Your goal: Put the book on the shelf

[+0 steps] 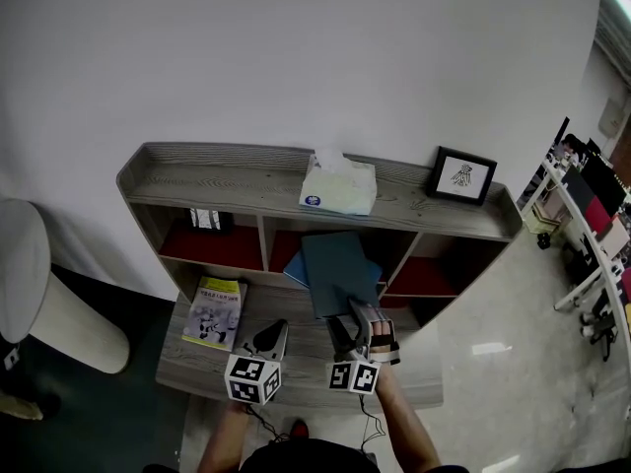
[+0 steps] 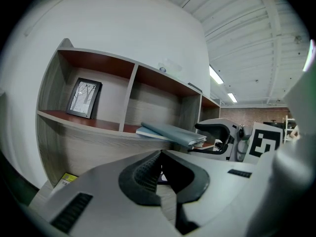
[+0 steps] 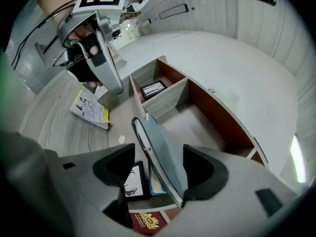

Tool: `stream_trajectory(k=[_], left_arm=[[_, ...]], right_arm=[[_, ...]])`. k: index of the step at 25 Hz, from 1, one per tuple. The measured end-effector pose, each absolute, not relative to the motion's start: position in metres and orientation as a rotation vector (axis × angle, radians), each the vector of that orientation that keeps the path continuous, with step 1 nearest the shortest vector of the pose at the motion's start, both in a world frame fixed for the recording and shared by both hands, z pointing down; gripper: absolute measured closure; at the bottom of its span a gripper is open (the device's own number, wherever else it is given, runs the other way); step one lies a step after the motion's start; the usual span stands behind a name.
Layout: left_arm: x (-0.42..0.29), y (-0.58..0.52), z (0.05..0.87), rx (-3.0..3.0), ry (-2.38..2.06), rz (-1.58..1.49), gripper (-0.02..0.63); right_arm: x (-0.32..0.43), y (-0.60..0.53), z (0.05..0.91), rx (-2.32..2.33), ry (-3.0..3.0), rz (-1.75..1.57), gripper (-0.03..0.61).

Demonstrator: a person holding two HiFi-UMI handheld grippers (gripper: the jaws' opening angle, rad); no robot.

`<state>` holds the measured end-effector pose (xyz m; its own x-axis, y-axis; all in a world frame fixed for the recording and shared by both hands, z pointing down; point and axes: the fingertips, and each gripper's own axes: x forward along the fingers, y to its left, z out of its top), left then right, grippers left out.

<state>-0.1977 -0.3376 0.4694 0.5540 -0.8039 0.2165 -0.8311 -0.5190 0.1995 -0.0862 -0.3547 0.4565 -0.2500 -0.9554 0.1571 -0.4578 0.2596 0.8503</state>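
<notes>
A dark teal book [image 1: 338, 269] lies flat with its far end in the middle compartment of the wooden shelf [image 1: 246, 180], on top of a blue book [image 1: 294, 270], and its near end sticks out. My right gripper [image 1: 357, 323] is at that near end. In the right gripper view the teal book [image 3: 165, 157] sits between the wide open jaws, leaning by the right one. My left gripper [image 1: 274, 331] rests lower left over the bench, its fingertips together [image 2: 159, 154] and nothing in them. The left gripper view shows the teal book [image 2: 173, 131] jutting from the shelf.
A yellow book [image 1: 217, 311] lies on the low wooden bench [image 1: 197, 368]. A tissue box [image 1: 338, 185] and a framed picture [image 1: 463, 175] stand on the shelf top. A small frame [image 1: 207, 220] is in the left compartment. A white rounded seat [image 1: 30, 284] is at left, a cart [image 1: 582, 235] at right.
</notes>
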Motion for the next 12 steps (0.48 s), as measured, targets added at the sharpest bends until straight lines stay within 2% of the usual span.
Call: stream_trajectory(k=[7, 12], left_arm=[[-0.188, -0.328, 0.470, 2.526, -1.344, 0.153, 0.607], [-0.177, -0.319, 0.466, 2.545, -1.330, 0.153, 0.607]], right_arm=[[-0.070, -0.333, 0.439, 1.410, -1.968, -0.772, 0.275], [-0.046, -0.317, 0.420, 1.585, -2.164, -0.544, 0.275]])
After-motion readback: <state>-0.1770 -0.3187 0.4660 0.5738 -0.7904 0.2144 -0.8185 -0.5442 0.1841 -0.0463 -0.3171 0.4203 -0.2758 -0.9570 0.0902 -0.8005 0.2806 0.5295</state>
